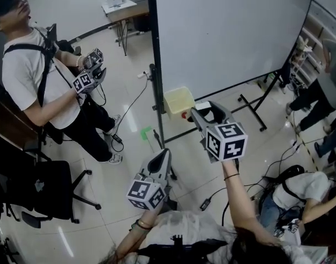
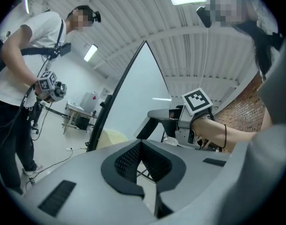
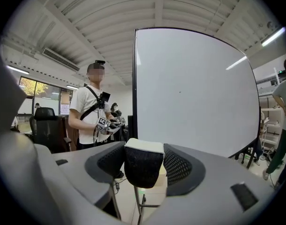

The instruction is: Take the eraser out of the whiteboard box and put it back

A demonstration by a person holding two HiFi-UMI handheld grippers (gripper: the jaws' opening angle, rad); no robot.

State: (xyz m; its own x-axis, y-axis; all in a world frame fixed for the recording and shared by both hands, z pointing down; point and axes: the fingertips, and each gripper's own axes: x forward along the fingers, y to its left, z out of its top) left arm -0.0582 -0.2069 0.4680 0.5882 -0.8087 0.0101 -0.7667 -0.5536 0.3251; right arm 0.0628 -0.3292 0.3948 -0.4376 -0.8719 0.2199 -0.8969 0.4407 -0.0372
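Head view: whiteboard (image 1: 228,32) fills 1 o'clock, with its stand legs on the floor. The yellow whiteboard box (image 1: 178,100) hangs at the board's lower-left corner, near centre; I can't read what's in it. The right tongs (image 1: 203,113) sit just beside the box, at its 4 o'clock. The left tongs (image 1: 164,154) are at 6 o'clock, apart from the box. A person (image 1: 36,76) stands at 10 o'clock, office chair (image 1: 47,194) at 8.

Left gripper view: left tongs closed tip to tip, nothing between them.

Right gripper view: right tongs clamped on the eraser (image 3: 143,165), black felt with a white top. It is outside the box, board behind.
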